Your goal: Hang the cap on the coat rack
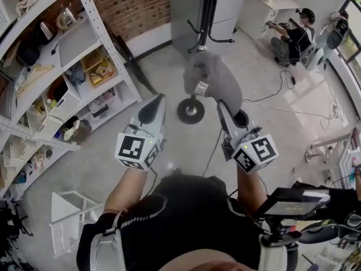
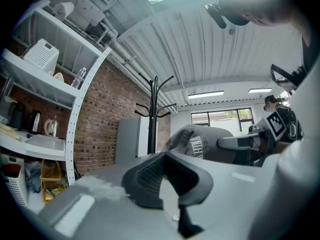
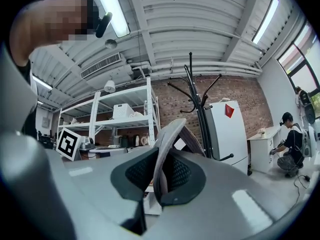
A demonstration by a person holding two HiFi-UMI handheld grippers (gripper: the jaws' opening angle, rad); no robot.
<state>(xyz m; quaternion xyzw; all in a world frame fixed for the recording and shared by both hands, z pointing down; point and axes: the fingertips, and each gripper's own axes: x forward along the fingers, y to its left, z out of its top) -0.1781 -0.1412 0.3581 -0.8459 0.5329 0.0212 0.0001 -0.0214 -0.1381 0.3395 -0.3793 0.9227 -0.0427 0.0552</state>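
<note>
A grey cap hangs in the air just in front of the black coat rack, above the rack's round base. My right gripper is shut on the cap's brim, which stands edge-on between the pads. In the right gripper view the rack rises just behind the cap. My left gripper is level with it on the left, clear of the cap, jaws together with nothing between them. The left gripper view shows the cap to the right of the rack.
A white shelf unit full of kitchenware and baskets lines the left. A grey cabinet stands behind the rack. A person sits at a desk at the back right, with cables across the floor. A white frame sits lower left.
</note>
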